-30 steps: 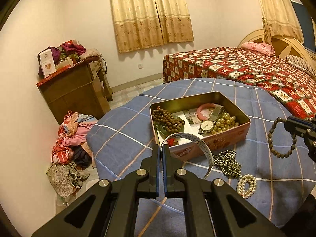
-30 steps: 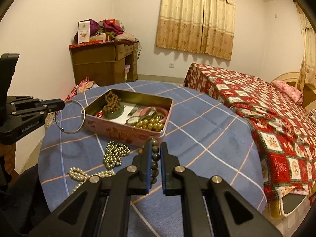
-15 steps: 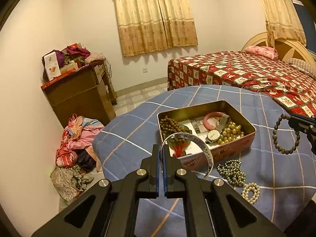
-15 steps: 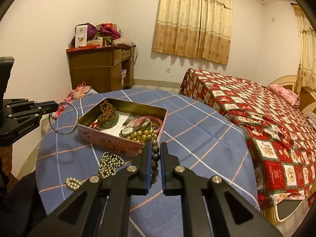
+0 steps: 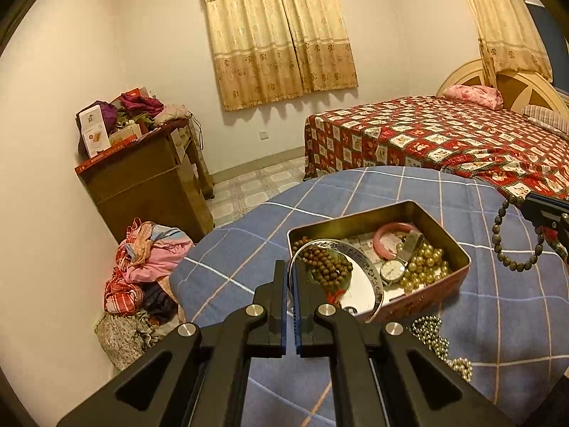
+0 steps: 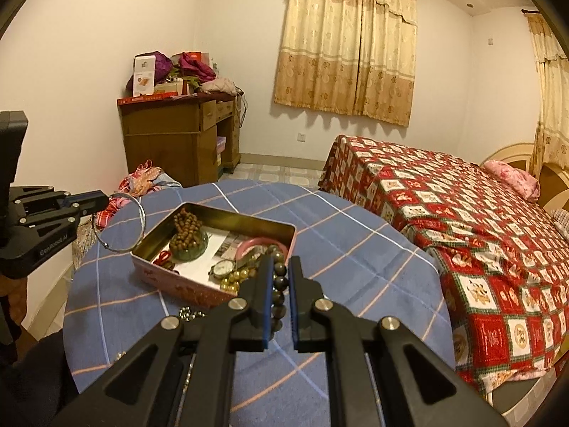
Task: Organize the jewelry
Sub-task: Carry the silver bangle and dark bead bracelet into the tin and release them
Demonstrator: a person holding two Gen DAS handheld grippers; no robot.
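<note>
At the lower centre of the left wrist view, the left gripper [image 5: 291, 274] is pinched on the rim of a thin silver bangle [image 5: 371, 277], whose hoop arcs to the right in front of the near left corner of the open tin box [image 5: 458, 249]. From the right wrist view the same bangle [image 6: 140, 217] hangs off the gripper's tips [image 6: 94, 201] at mid left, above the tablecloth and just left of the tin [image 6: 281, 229].

At the lower centre of the right wrist view, the right gripper [image 6: 281, 272] is clamped on a dark bead bracelet [image 6: 279, 284], the beads stacked between its blue pads. In the left wrist view that bracelet [image 5: 512, 265] dangles as a loop from the gripper [image 5: 533, 210] at the right edge, above the cloth and to the right of the tin.

Inside the tin lie a heap of brown wooden beads [image 5: 323, 265] at the left, a pink bangle [image 5: 386, 240], a wristwatch [image 5: 391, 270] and golden pearl beads [image 5: 425, 267] at the right.

At the lower right, in front of the tin, a grey bead strand [image 5: 428, 332] and a pale pearl strand [image 5: 460, 364] rest on the blue checked tablecloth [image 5: 355, 192].

Behind, a bed with a red patchwork cover [image 5: 426, 135] fills the right, and a wooden cabinet [image 5: 142, 178] piled with clothes stands at the left wall.
</note>
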